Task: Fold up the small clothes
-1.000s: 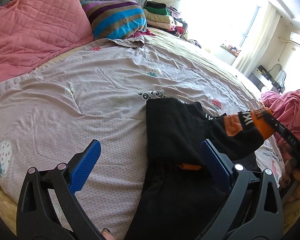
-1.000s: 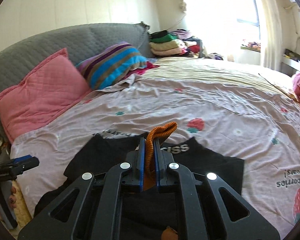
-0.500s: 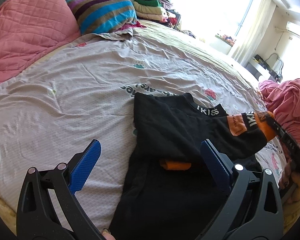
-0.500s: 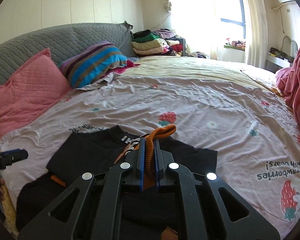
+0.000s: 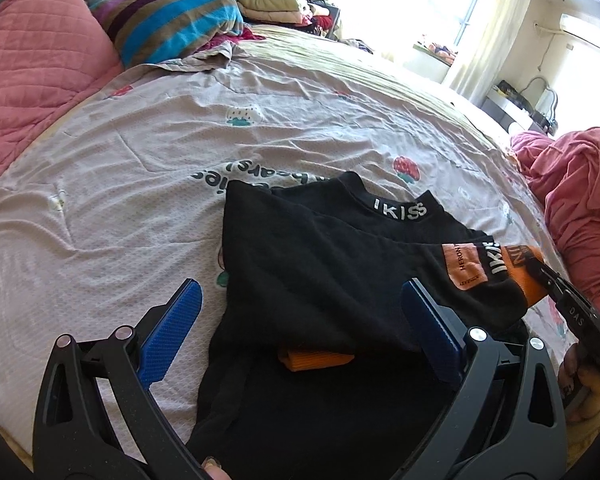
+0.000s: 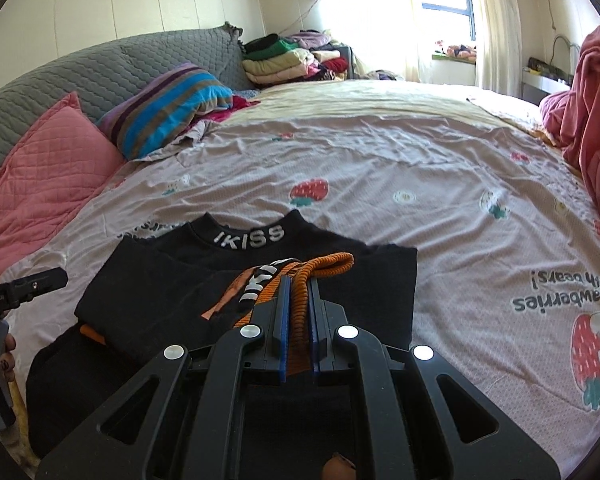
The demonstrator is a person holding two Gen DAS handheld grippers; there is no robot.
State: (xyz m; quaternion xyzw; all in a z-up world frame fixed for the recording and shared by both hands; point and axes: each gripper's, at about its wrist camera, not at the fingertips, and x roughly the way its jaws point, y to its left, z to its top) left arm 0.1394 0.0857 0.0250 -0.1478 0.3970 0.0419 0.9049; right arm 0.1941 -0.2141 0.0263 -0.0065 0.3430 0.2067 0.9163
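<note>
Since a second ago both hands have pushed forward over the bed, and the black top (image 5: 324,280) now shows its whole "IKISS" collar (image 6: 249,237) where earlier only a corner of the lettering peeked out. No containers show; the top lies flat on the bed's strawberry-print sheet (image 5: 140,152), on the near edge, well short of the striped pillow (image 6: 168,108) at the headboard. Its sleeve is folded across the body, with the orange cuff (image 6: 324,268) on the side away from the pink pillow (image 5: 40,76). Right tongs (image 6: 298,320) are clamped tight on that cuff, holding it just above the top. Left tongs (image 5: 300,312) stand wide apart over the top's near part, gripping nothing.
</note>
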